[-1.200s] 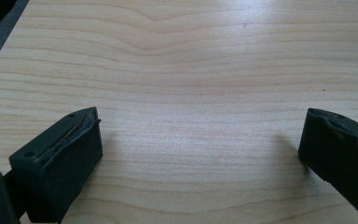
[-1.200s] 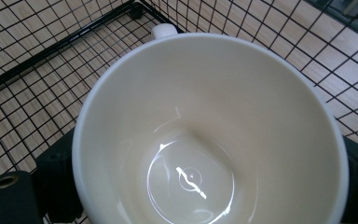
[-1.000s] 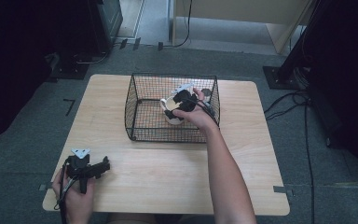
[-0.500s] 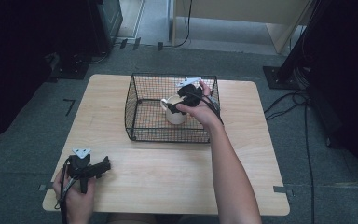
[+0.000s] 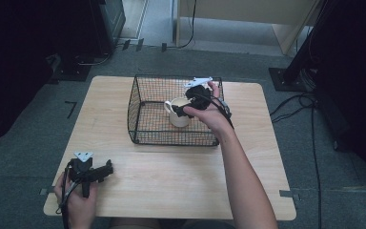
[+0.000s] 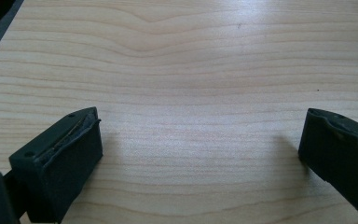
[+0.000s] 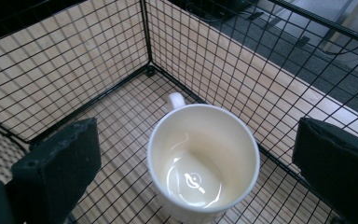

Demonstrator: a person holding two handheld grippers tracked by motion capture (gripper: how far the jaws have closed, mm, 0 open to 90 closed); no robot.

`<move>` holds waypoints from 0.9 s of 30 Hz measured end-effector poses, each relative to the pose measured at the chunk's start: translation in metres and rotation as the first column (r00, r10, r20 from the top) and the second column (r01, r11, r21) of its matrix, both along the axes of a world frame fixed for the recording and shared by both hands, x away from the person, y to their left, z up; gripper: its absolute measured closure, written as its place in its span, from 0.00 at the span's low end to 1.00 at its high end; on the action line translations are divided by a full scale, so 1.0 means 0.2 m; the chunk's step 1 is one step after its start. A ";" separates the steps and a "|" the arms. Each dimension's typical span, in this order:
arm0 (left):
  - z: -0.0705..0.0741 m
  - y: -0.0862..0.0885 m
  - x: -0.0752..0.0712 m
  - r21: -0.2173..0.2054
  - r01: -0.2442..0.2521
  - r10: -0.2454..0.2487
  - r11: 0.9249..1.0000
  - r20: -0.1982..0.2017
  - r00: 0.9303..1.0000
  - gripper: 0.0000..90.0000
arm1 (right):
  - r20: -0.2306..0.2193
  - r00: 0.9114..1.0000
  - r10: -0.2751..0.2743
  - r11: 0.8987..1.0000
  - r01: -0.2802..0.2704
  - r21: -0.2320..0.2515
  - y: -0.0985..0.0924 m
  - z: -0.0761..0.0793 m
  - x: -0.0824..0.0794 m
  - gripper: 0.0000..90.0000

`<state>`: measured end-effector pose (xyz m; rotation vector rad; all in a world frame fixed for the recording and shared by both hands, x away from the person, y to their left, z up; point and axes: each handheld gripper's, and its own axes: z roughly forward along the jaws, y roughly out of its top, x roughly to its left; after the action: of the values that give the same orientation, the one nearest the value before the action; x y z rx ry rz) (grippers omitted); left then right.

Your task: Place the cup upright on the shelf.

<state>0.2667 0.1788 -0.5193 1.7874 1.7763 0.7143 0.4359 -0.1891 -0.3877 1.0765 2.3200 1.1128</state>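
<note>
A: How did the jaws of the right gripper (image 7: 191, 158) stand?

B: Spread wide, pinching nothing. The cream mug (image 7: 203, 161) stood upright between and just below them, touching neither, its mouth open toward the camera and its handle on the side away from the jaws.

A: And around the mug?

B: It sat on the floor of the black wire basket (image 7: 121, 56), near one corner, mesh walls rising past both jaws. From above, the right hand (image 5: 208, 110) held that gripper over the basket, beside the mug (image 5: 178, 112), near the basket's (image 5: 143, 95) far right corner.

A: The left gripper (image 6: 196, 149)?

B: Its jaws were also parted wide, with bare pale wood of the counter (image 6: 182, 70) between them and ahead of them. Nothing lay in their span.

A: Where was it on the counter?

B: The left hand (image 5: 76, 200) held the gripper (image 5: 93, 172) at the near left corner of the counter (image 5: 171, 176), well apart from the basket.
</note>
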 end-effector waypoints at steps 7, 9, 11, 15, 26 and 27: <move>0.00 0.00 0.00 0.000 0.000 0.000 1.000 0.000 1.000 0.00 | -0.008 1.000 -0.030 0.999 0.030 -0.021 -0.01 0.01 -0.10 0.01; 0.00 0.00 0.00 -0.001 0.000 0.000 1.000 0.000 1.000 0.00 | -0.010 0.999 -0.039 0.999 0.039 -0.026 -0.01 0.01 -0.13 0.01; 0.00 0.00 0.00 -0.001 0.000 0.000 1.000 0.000 1.000 0.00 | -0.007 0.999 -0.044 0.999 0.044 -0.026 -0.02 0.01 -0.16 0.01; 0.00 0.00 0.00 -0.001 0.000 0.000 1.000 0.000 1.000 0.00 | -0.004 0.998 -0.062 0.998 0.062 -0.031 -0.05 0.01 -0.21 0.03; 0.00 0.00 0.00 -0.001 0.000 0.000 1.000 0.000 1.000 0.00 | 0.005 0.996 -0.087 0.996 0.087 -0.015 -0.14 -0.01 -0.35 0.04; 0.00 0.00 0.00 0.000 0.000 0.000 1.000 0.001 1.000 0.00 | 0.005 0.996 -0.090 0.996 0.090 -0.012 -0.15 -0.01 -0.36 0.04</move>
<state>0.2667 0.1787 -0.5193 1.7866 1.7760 0.7144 0.3639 -0.2185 -0.3893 1.1604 2.2487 1.0645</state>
